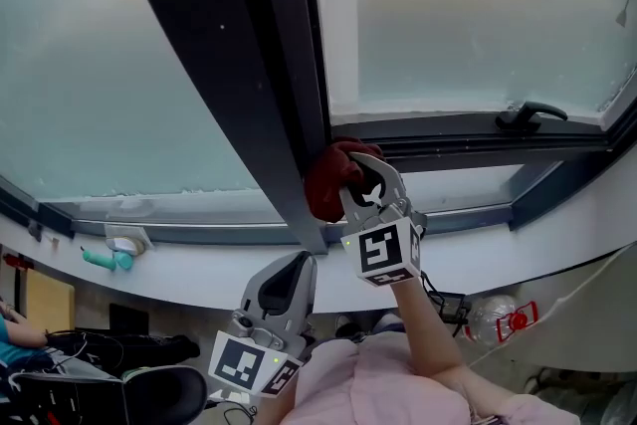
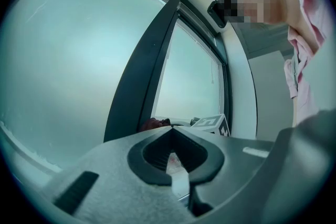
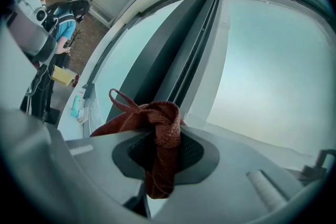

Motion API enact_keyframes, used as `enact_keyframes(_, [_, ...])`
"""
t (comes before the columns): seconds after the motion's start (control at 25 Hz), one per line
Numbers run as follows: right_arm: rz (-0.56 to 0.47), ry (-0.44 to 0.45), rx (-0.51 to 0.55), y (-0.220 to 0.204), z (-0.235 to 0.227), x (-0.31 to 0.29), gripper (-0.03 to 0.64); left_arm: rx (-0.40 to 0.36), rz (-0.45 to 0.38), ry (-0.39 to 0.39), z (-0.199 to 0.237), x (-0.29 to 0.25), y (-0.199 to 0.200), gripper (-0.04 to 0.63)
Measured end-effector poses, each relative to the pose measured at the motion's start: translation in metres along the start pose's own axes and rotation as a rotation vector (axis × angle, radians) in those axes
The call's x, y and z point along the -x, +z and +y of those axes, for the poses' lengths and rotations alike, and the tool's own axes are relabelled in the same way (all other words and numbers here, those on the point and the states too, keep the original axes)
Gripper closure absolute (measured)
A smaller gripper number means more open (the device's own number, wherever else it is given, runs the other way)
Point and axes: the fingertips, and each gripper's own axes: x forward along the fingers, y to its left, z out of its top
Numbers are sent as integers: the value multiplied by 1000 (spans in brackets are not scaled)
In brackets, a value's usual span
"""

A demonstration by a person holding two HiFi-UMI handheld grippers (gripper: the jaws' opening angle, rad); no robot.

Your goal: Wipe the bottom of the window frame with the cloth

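Observation:
In the head view my right gripper [image 1: 360, 182] is shut on a dark red cloth [image 1: 328, 178]. It holds the cloth against the spot where the dark upright bar [image 1: 254, 75] meets the bottom of the window frame [image 1: 199, 232]. The right gripper view shows the cloth [image 3: 165, 115] bunched and knotted between the jaws, with a loop sticking out to the left. My left gripper [image 1: 297, 266] hangs lower, below the white sill [image 1: 179, 274]. Its jaws are shut with nothing between them. In the left gripper view, the cloth [image 2: 152, 124] shows beyond my left gripper [image 2: 171, 131].
A black window handle [image 1: 532, 114] sits on the right sash. A teal object [image 1: 109, 260] lies on the sill at the left. Below the sill are a plastic bottle [image 1: 498, 318], cables, a black chair [image 1: 149, 383] and a person [image 1: 12, 345] at the far left.

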Motion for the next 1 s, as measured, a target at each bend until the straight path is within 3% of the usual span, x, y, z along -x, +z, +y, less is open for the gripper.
enact_keyframes(1.0, [54,-93,-31,-35,-63,40,541,-1,26,-105,-47,-32,-8,597])
